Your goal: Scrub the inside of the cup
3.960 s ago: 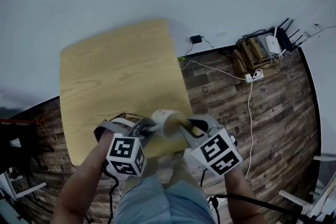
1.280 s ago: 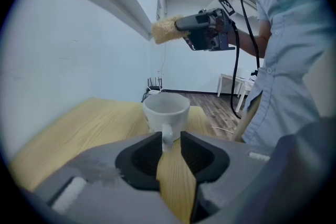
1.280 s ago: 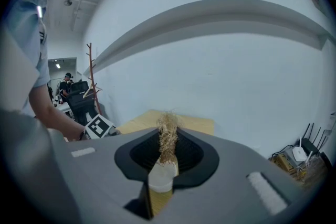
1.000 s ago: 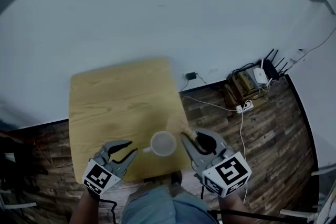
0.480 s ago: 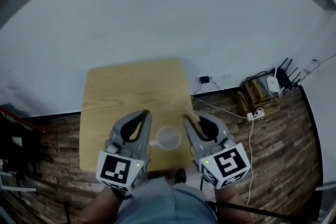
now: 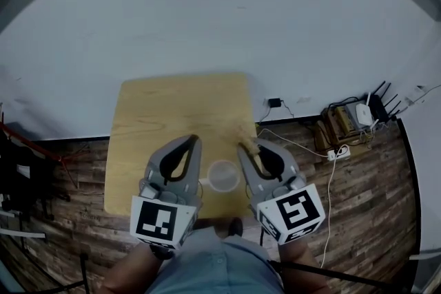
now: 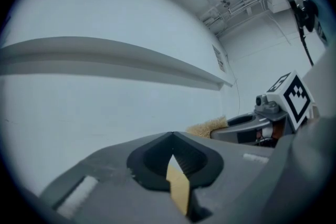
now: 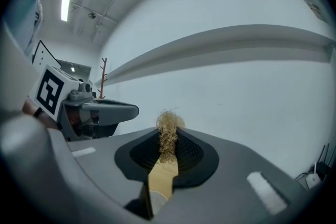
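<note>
A white cup (image 6: 224, 177) stands upright near the front edge of the yellow wooden table (image 6: 172, 113), its handle turned left. Nothing holds it. My left gripper (image 6: 193, 141) hovers just left of it, shut and empty; in the left gripper view the jaws (image 7: 173, 136) meet, and a yellow sliver of table shows below them. Just right of the cup, my right gripper (image 6: 243, 147) is shut on a wooden-handled brush (image 8: 167, 136), whose straw-coloured bristles (image 6: 239, 131) stick out past the tips. Each gripper sees the other: the right gripper (image 7: 247, 131) and the left gripper (image 8: 131, 109).
A white wall fills both gripper views. To the table's right, a dark plank floor (image 6: 358, 203) carries cables, a power strip and a router (image 6: 360, 113). A dark stand (image 6: 21, 182) is at the left. The person's legs (image 6: 207, 265) are at the table's front edge.
Four seconds ago the cup was up between both grippers; now it stands on the table. Over the last second the left gripper, open and low, rose beside the cup and shut.
</note>
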A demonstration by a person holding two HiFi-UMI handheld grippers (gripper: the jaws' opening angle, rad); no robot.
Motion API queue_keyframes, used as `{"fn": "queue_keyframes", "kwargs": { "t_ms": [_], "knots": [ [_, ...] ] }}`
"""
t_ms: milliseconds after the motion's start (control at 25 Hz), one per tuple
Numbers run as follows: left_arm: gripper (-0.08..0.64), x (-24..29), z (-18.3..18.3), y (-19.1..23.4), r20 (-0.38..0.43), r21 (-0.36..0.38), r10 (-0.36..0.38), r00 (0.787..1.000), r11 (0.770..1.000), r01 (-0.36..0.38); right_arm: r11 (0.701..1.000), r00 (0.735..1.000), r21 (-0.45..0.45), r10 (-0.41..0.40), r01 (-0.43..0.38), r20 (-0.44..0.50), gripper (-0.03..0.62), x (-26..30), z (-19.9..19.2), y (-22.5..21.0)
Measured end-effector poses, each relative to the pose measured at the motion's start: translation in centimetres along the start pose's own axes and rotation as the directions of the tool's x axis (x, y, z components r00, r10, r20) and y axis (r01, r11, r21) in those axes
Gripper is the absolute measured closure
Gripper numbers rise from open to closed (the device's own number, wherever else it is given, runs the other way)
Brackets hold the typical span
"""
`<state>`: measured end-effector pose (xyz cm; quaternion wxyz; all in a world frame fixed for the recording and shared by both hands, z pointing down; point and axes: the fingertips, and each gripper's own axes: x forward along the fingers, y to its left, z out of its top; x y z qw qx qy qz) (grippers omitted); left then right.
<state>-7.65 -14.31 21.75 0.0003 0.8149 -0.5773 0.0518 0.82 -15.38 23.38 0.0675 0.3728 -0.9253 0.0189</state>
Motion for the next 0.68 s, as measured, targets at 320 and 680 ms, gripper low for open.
{"fn": "queue_keyframes", "kwargs": {
  "t_ms": [320, 680],
  "knots": [
    [0.539, 0.3, -0.5, -0.4, -0.002, -0.018, -0.006, 1.000, 1.000, 0.006, 1.000, 1.000, 0.004, 0.009, -0.008, -0.023, 0.532, 0.3, -0.7, 0.0],
    [0.539, 0.1, -0.8, -0.8, -0.013, -0.009, -0.010, 1.000, 1.000, 0.010, 1.000, 0.999, -0.006, 0.026, -0.026, -0.034, 0.532, 0.0, -1.2, 0.3]
  ]
}}
